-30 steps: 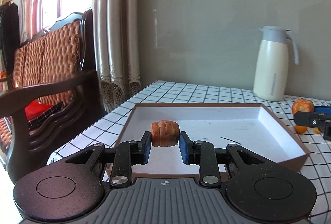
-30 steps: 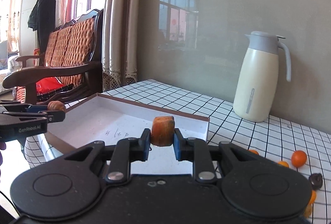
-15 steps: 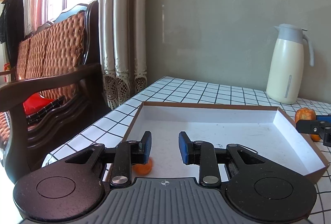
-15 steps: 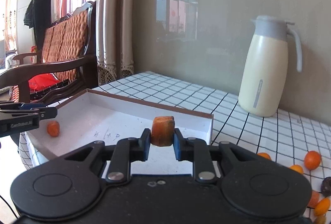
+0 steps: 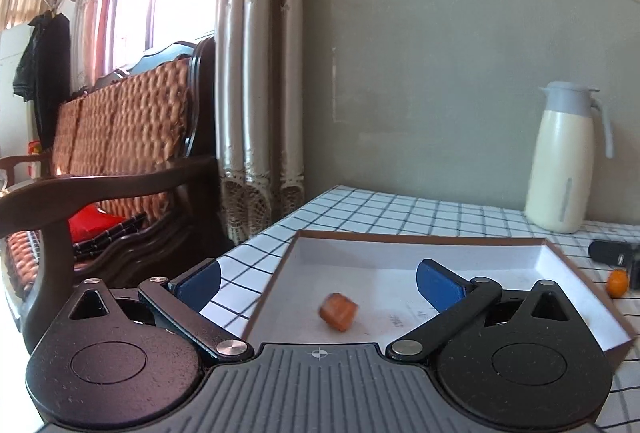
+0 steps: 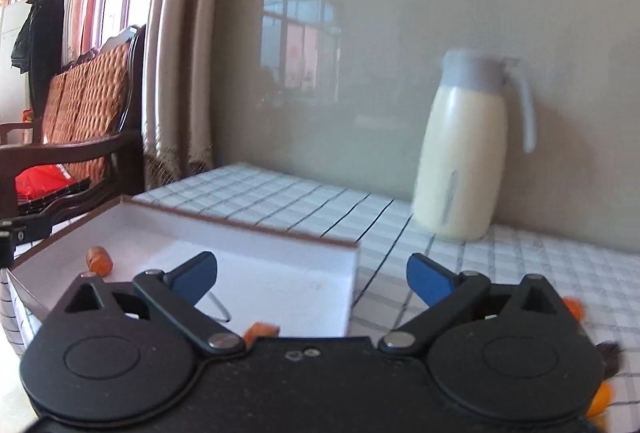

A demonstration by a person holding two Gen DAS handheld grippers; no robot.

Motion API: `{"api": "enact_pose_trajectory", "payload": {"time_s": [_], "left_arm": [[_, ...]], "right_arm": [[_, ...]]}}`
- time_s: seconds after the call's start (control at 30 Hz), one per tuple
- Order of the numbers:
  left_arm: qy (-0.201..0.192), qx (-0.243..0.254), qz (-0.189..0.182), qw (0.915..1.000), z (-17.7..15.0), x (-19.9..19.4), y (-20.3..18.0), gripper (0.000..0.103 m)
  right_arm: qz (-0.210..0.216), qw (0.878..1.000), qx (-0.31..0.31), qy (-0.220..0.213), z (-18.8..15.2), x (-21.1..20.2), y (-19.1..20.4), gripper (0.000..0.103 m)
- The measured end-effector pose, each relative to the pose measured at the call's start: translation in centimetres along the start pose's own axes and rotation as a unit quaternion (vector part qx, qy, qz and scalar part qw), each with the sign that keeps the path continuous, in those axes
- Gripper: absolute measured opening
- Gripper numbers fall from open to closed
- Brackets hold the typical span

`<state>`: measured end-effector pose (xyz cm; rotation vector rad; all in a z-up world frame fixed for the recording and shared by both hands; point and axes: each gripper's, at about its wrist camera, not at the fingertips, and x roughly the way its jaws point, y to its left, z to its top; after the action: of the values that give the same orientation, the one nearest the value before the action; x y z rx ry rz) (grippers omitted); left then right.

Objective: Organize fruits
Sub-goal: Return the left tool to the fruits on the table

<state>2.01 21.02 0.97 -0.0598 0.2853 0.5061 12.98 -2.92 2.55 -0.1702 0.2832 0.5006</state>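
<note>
With both sets of jaws swinging apart and nothing between them, the step in hand is judged to be release into the shallow white cardboard tray with brown rim [image 5: 420, 236]. The left gripper [image 5: 318, 279] stands over one stubby orange-brown fruit piece [image 5: 338, 311] lying on the tray floor. The right gripper [image 6: 312, 273] shows a second orange piece [image 6: 261, 330] just past its body, inside the tray. Small orange fruits [image 6: 574, 309] lie loose on the checked tablecloth [image 6: 520, 257]; the next move calls for fetching one.
</note>
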Motion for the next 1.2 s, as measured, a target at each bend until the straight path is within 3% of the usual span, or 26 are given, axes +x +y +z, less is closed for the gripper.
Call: {"api": "enact_pose_trajectory", "payload": {"time_s": [0.2,0.3,0.4,0.6,0.67,0.77,0.9,1.13,1.2], "left_arm": [[-0.031,0.003,-0.026,0.9992,0.4,-2.8,-1.7,0.103],[-0.024,-0.003,-0.053,0.9983,0.4,-3.7,-2.7,0.103],[-0.018,-0.017,-0.104,0.9942,0.6,-4.8,-3.7,0.103],[-0.002,-0.004,-0.15,0.9886,0.2,-5.5,-7.2,0.103],[-0.005,0.004,-0.189,0.9819,-0.2,-5.8,-8.6,0.103],[-0.021,0.023,-0.203,0.9787,-0.8,-6.6,-11.0,0.103],[-0.026,0.024,-0.221,0.9746,-1.3,-7.1,-13.8,0.103],[0.007,0.048,-0.253,0.9663,-2.3,-7.0,-18.7,0.103],[0.008,0.057,-0.261,0.9637,-2.7,-7.2,-20.1,0.103]], "right_arm": [[-0.066,0.995,0.011,-0.071,0.1,-5.5,-2.6,0.097],[-0.067,0.997,0.019,-0.033,-0.7,-6.9,-4.5,0.097],[-0.075,0.996,0.037,-0.014,-1.6,-8.2,-6.2,0.097],[-0.099,0.994,0.041,0.03,-3.4,-9.6,-8.6,0.096],[-0.115,0.993,0.03,0.029,-3.9,-10.3,-9.0,0.092],[-0.131,0.99,0.024,0.038,-4.8,-11.3,-9.9,0.08],[-0.15,0.987,0.038,0.048,-5.7,-12.0,-11.8,0.073],[-0.166,0.98,0.042,0.097,-8.1,-10.6,-14.3,0.063],[-0.159,0.979,0.049,0.118,-8.7,-9.7,-15.1,0.056]]}}
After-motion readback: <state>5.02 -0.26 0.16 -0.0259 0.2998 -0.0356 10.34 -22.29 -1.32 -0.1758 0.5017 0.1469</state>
